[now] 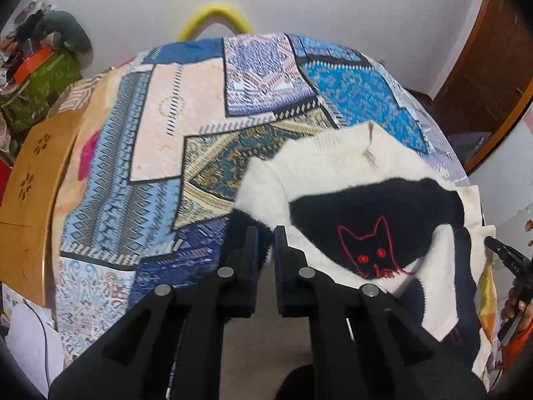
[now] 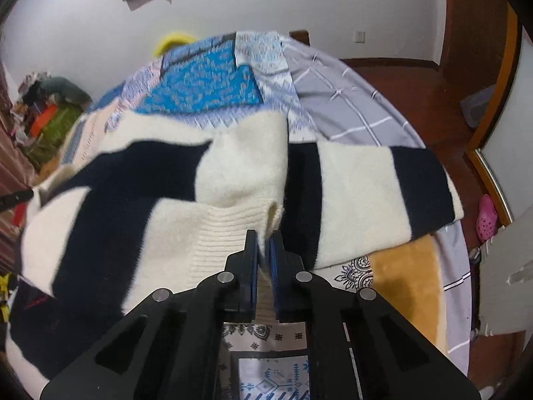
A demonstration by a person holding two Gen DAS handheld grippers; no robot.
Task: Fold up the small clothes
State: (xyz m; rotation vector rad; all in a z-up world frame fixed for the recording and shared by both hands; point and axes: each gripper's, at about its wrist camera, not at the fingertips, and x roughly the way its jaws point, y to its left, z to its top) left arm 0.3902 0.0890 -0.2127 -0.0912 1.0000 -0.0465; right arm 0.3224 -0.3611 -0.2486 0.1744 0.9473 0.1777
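In the left wrist view, our left tongs (image 1: 266,233) pinch the fuzzy sweater (image 1: 349,180) at its lower-centre edge over the bed (image 1: 166,126). In the right wrist view, our right tongs (image 2: 264,238) clench its ribbed hem (image 2: 226,230) at centre; it looks soft, light and floppy, best held by the edges.

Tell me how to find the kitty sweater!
Look at the bed with the patchwork blanket of blue and peach patterns. On its near corner lies a fluffy cream-and-black sweater. Nothing else there is fuzzy, and its black patch has a cat face stitched in red.
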